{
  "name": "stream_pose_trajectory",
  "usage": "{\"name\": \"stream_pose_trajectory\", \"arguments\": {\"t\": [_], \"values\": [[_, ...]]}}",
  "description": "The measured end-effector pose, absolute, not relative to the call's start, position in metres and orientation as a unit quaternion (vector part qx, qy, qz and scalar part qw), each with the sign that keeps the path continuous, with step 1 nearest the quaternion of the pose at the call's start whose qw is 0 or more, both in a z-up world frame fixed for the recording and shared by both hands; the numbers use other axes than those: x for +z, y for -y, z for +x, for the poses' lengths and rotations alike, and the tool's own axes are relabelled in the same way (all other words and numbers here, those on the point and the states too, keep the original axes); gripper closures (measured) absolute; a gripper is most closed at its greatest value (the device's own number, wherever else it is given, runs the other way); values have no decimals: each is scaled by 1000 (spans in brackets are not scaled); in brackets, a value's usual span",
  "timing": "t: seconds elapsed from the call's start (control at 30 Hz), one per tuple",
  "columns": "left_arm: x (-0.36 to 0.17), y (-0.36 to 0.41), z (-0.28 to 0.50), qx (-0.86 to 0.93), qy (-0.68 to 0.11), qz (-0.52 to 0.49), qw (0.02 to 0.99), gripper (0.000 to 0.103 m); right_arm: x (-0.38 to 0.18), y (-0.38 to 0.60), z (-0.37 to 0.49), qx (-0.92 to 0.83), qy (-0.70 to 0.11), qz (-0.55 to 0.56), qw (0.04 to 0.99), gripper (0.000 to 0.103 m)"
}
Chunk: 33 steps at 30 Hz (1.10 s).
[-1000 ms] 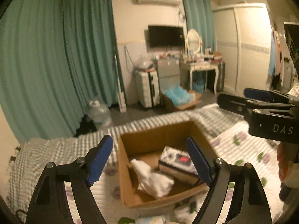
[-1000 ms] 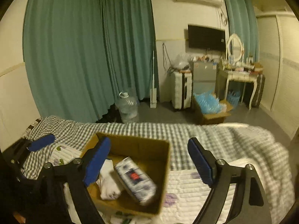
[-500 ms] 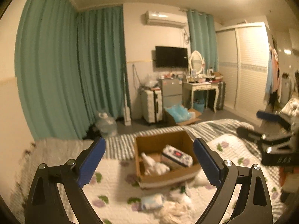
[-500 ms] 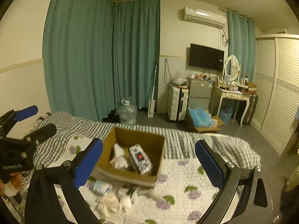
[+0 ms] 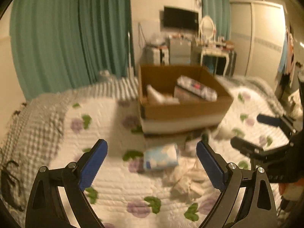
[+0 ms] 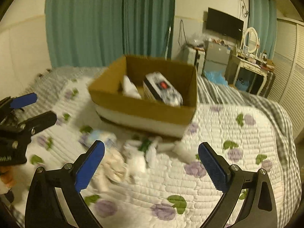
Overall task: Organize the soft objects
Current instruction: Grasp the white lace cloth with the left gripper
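Note:
A brown cardboard box (image 5: 182,112) (image 6: 148,110) stands on the flowered quilt (image 5: 117,186) and holds a white cloth (image 6: 131,89) and a patterned tissue pack (image 6: 163,93). In front of the box lie a light blue soft pack (image 5: 161,156) (image 6: 100,136) and several crumpled white cloths (image 5: 184,182) (image 6: 136,157). My left gripper (image 5: 152,161) is open and empty just above the blue pack. My right gripper (image 6: 151,163) is open and empty above the white cloths. Each gripper also shows at the edge of the other's view, the right one (image 5: 266,133) and the left one (image 6: 28,110).
Teal curtains (image 5: 72,28) hang behind the bed. A checked blanket (image 5: 32,121) lies along the quilt's far edge. Past the bed stand a dressing table (image 6: 248,70), suitcases (image 5: 157,55), a TV (image 5: 180,20) and a wardrobe (image 5: 256,38).
Both grippers have dropped from high above the bed to just over the quilt in front of the box. The loose pack and cloths now lie between the fingers. Both stay open.

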<state>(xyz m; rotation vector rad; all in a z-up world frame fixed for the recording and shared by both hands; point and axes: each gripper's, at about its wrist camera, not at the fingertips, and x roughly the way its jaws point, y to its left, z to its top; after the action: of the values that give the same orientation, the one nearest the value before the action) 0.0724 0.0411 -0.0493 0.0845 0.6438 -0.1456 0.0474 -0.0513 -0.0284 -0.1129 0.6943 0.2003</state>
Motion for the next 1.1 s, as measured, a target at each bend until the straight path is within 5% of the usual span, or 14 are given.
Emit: {"name": "stream_pose_trajectory", "arguments": {"t": [0.3, 0.6, 0.77, 1.1], "values": [[-140, -21, 76, -104, -417, 22, 902, 7, -80, 74, 72, 62, -380, -53, 921, 3], [-164, 1, 62, -143, -438, 24, 887, 9, -85, 80, 73, 59, -391, -32, 918, 4], [-166, -1, 70, -169, -438, 2, 883, 44, -85, 75, 65, 60, -393, -26, 917, 3], [-144, -50, 32, -157, -421, 1, 894, 48, -77, 62, 50, 61, -378, -29, 923, 3]]}}
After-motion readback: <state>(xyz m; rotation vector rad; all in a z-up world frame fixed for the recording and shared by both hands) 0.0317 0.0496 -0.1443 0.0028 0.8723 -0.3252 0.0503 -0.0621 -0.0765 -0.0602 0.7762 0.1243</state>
